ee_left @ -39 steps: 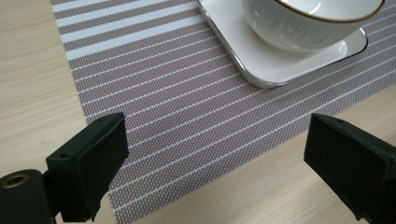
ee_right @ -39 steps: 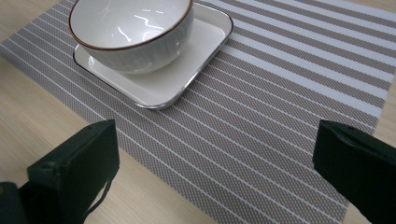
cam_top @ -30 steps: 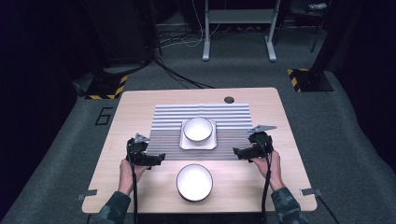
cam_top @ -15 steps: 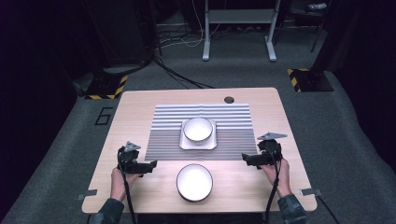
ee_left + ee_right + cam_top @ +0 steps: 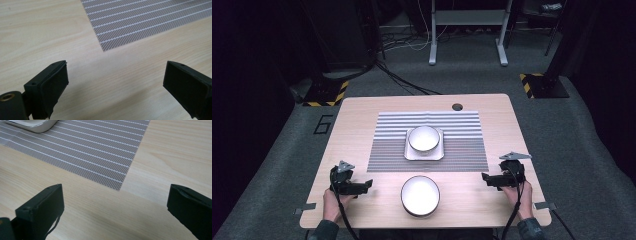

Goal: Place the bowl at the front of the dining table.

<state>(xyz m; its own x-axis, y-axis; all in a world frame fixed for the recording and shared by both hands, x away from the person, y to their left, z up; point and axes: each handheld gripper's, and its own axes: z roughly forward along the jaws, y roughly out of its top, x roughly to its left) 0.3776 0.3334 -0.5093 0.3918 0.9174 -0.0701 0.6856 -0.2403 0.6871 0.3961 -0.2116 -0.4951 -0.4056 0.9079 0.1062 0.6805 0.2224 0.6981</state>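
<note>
Bowls are the main things on the wooden table: one white bowl sits on bare wood near the person's edge, midway between the two grippers, and a second white bowl rests on a pale square tray in the middle of a grey striped mat farther back. The two bowls are apart, the near one just off the mat's front edge. The left gripper is held low over the table at the near left, well clear of the mat's corner, and in the left gripper view its jaws stand wide apart with nothing between them but bare wood and the corner of the mat. The right gripper is at the near right, beside the mat's front right corner; in the right gripper view its jaws are likewise spread wide and empty, with the mat's corner ahead and the tray's edge at the top left
</note>
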